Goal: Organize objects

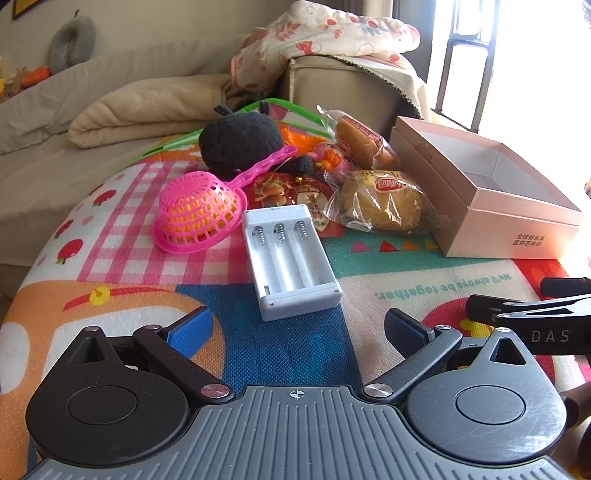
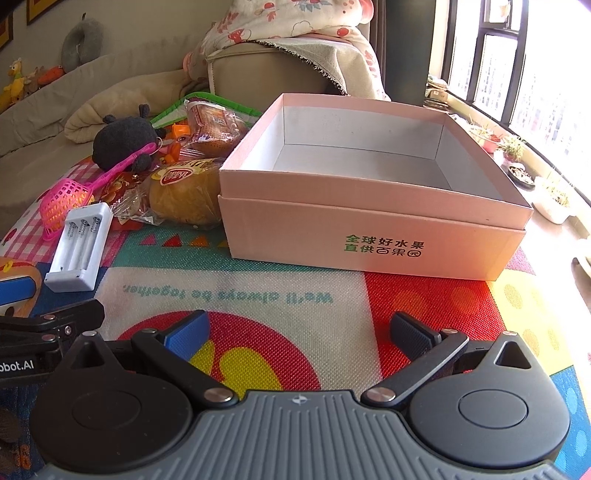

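On the colourful mat (image 2: 236, 295), both hand-held grippers are hovering with fingers spread wide, holding nothing: the left hand-held gripper (image 1: 297, 325) is facing the white battery holder (image 1: 291, 258), the right hand-held gripper (image 2: 299, 328) the pink box (image 2: 369, 206).

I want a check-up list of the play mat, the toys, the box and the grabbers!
Surface: colourful play mat, on a sofa.
Job's things: pink box, open, nothing seen inside; white battery holder, no batteries; pink toy strainer; black knitted toy; two wrapped buns.
Clutter: red snack packet.
Grippers: left gripper open, holding nothing; right gripper open, holding nothing.
Cables: nothing seen.
Surroundings: beige blanket, flowered quilt, window.
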Tool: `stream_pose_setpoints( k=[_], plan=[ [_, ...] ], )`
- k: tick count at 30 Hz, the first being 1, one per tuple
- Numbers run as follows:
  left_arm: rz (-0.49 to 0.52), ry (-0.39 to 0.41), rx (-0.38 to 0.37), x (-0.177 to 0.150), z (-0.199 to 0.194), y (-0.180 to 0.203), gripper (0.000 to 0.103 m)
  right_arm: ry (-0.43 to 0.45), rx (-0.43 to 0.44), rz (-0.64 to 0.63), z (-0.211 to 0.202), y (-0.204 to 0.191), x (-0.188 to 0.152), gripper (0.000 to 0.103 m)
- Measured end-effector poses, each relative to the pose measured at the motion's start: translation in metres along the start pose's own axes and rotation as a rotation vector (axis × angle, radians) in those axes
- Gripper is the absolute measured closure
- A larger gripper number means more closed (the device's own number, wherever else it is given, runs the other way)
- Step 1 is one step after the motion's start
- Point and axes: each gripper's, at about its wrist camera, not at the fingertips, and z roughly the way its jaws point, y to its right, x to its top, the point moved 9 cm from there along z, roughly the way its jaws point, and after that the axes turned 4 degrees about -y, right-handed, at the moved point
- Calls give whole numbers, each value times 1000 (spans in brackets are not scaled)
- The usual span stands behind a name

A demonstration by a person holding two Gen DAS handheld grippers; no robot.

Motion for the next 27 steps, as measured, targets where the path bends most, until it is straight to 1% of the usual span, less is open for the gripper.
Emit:
stream_pose_setpoints(
  k=[2, 7, 9, 12, 14, 15, 17, 18, 19, 20, 21, 23, 25, 26, 27],
  plan=[
    [1, 16, -20, 3, -8, -3, 0, -10, -5, 1, 0, 0, 0, 0],
    [4, 90, -19, 18, -25, -21, 0, -16, -6, -9, 0, -1, 1, 0],
    [-21, 79, -5, 24, -22, -30, 0, -8, 4, -15, 0, 0, 1, 0],
    [-94, 30, -40, 32, -14, -38, 0, -9, 18, -33, -2, -1, 2, 0],
    [-92, 29, -57, 39, -10, -31, 0, -6, 29, -56, -3, -4, 3, 0],
    [-81, 30, -58, 42, -8, -27, 0, 8, 30, -60, -6, -5, 4, 0],
    [-64, 31, -57, 47, -3, -16, 0, 92, -2, -58, -16, -3, 9, 0],
    [-60, 31, -60, 47, 0, -12, 0, 141, -33, -45, -23, 0, 11, 0],
    [-54, 28, -60, 47, 3, -7, 0, 206, -87, -21, -32, 6, 15, 0],
    [-47, 21, -55, 46, 7, -3, 0, 240, -121, -20, -38, 9, 17, 0],
    [-39, 16, -47, 46, 11, 0, 0, 239, -109, -55, -41, 8, 20, 0],
    [-23, 14, -14, 45, 18, 2, 0, 203, -53, -136, -43, 1, 21, 0],
    [-16, 24, 13, 46, 24, 1, 1, 221, -52, -162, -50, -3, 20, 0],
    [-14, 29, 26, 46, 26, -1, 3, 231, -52, -174, -53, -5, 20, 0],
    [-10, 33, 37, 46, 27, -2, 15, 238, -46, -180, -55, -7, 20, 0]
  ],
)
